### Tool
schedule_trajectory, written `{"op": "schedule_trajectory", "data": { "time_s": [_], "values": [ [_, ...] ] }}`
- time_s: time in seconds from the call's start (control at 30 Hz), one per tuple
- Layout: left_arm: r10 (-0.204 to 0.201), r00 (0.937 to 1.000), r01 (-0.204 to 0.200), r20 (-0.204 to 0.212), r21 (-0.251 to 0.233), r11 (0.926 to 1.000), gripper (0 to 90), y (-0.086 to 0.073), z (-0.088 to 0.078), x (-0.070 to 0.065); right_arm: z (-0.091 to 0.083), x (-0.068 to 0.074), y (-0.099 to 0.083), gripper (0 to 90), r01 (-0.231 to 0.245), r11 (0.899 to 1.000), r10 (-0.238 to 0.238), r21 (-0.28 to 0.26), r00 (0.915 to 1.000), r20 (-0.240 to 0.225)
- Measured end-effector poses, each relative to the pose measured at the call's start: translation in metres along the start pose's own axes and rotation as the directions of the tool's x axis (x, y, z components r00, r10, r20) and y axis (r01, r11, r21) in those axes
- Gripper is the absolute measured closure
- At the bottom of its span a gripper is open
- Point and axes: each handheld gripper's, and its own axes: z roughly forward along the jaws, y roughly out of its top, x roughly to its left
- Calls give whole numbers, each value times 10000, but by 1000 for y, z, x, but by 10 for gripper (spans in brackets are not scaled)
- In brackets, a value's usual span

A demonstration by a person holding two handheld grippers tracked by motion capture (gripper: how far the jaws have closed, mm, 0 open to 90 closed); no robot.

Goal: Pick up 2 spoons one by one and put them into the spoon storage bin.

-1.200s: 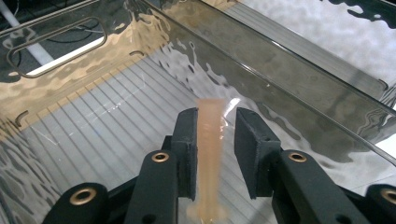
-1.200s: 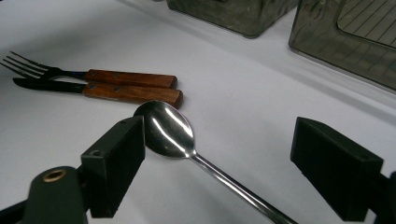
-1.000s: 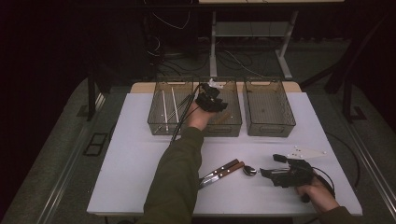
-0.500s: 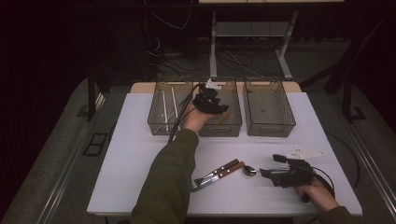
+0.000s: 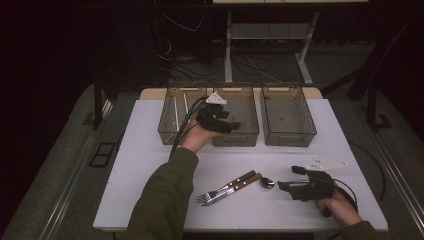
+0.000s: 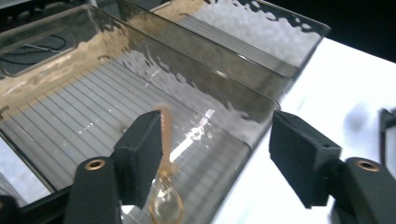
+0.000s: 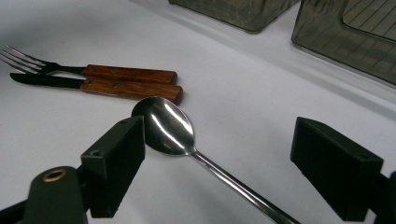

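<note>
My left gripper point(image 5: 227, 125) hovers over the near end of the middle bin point(image 5: 252, 131). Its jaws have just been opening, and in the left gripper view point(image 6: 217, 154) they stand apart. A blurred spoon point(image 6: 164, 196) lies free beside the left pad, over the bin's ribbed floor point(image 6: 84, 121). My right gripper point(image 5: 286, 186) rests on the table at the front right. In its own view point(image 7: 219, 154) the jaws stand wide, and a steel spoon point(image 7: 167, 126) lies on the table between them, untouched. This spoon point(image 5: 267, 183) points its bowl at a wooden-handled fork point(image 5: 225, 189) and knife point(image 7: 126, 88).
Three translucent grey bins stand in a row at the back of the white table point(image 5: 150, 165): left bin point(image 5: 165, 131) with thin white sticks point(image 5: 176, 112), the middle one, and the right bin point(image 5: 289, 137). A cable point(image 5: 180, 132) trails from the left gripper. Table legs and wires lie beyond.
The left hand has drawn back toward the near end of the middle bin, slightly left. Its jaws have opened. The right hand and the cutlery on the table have not moved.
</note>
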Motion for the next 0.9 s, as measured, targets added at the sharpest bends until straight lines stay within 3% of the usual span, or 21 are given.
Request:
{"op": "schedule_trajectory", "data": {
  "time_s": [0.13,0.43,0.9],
  "values": [
    [196,9997,-195,-138,37,9998,265,-6,-8,-6,1,0,0,179,-6,10000,6,18,10000,24],
    [191,9996,-194,-224,-133,9997,149,-22,-27,-16,1,-1,-1,179,-34,10000,33,57,10000,89],
    [123,9991,-131,-406,-198,9997,15,-63,-54,-27,2,-1,-1,179,-102,9999,100,129,9999,98]
  ]
}}
